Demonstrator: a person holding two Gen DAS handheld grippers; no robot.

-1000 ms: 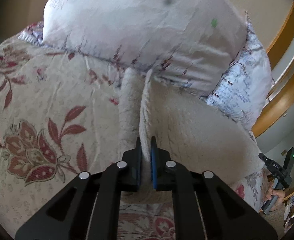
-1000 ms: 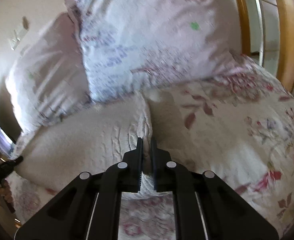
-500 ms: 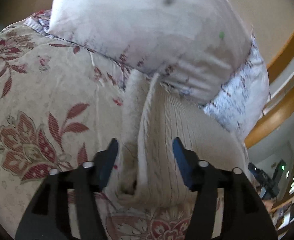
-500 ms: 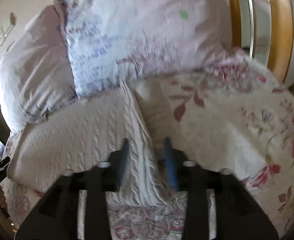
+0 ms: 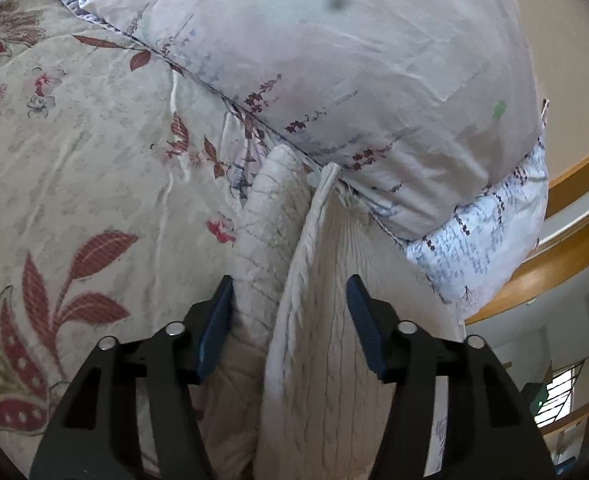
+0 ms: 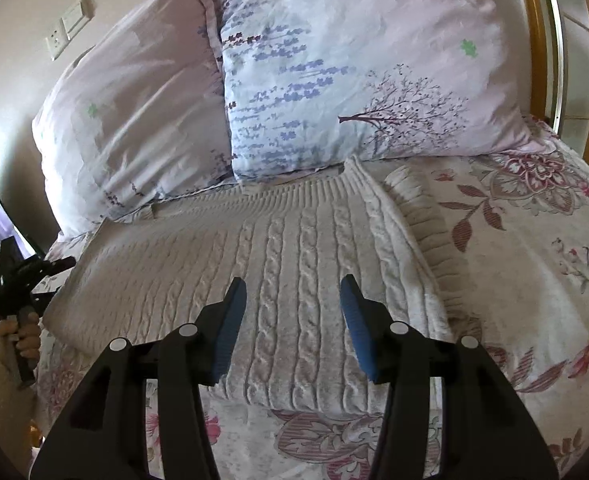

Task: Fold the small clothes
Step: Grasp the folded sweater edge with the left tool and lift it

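A cream cable-knit sweater (image 6: 278, 264) lies folded flat on the floral bedspread (image 6: 534, 272), its far edge against the pillows. My right gripper (image 6: 293, 316) is open and empty, its fingers just above the sweater's near part. In the left wrist view the sweater (image 5: 334, 320) shows edge-on, with a sleeve (image 5: 270, 216) lying beside its left edge. My left gripper (image 5: 290, 324) is open and empty, its fingers straddling the sweater's left edge. The left gripper also shows at the far left of the right wrist view (image 6: 26, 280), held in a hand.
Two floral pillows (image 6: 354, 64) (image 6: 134, 108) lean against the wall behind the sweater. A wooden bed frame (image 6: 534, 40) runs along the right. The big pale pillow (image 5: 334, 60) fills the top of the left wrist view.
Both grippers were shut on the sweater's edges a second ago. Both have opened and let it go, and the sweater now lies flat on the bed.
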